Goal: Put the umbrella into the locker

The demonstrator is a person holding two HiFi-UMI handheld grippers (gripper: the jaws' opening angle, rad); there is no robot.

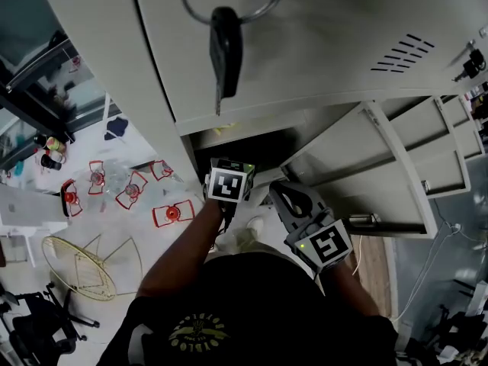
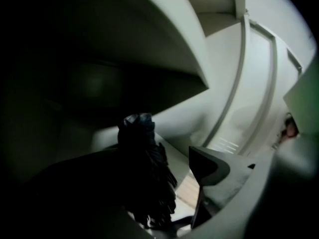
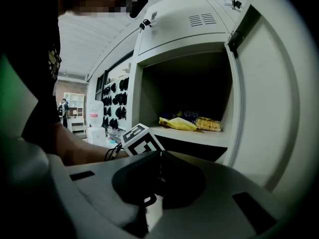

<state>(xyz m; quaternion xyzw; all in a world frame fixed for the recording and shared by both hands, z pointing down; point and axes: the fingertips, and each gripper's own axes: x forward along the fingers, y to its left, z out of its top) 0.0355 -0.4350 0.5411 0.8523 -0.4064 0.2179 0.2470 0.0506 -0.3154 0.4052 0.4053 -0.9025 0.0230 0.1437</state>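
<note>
Much of the left gripper view is black: the left gripper (image 2: 149, 158) is clamped on the folded umbrella (image 2: 143, 133), with one jaw lost in shadow (only the other shows, lower centre). The umbrella sits at lower centre, at the mouth of the locker (image 1: 320, 44)'s dark bay, whose depth is unreadable. A pale door (image 2: 254, 83) fills the upper right, leaving open room beside the umbrella. The right gripper (image 3: 159, 173), jaws together and empty, hangs outside. In the head view a key (image 1: 226, 52) hangs at the top, its ring cut off.
</note>
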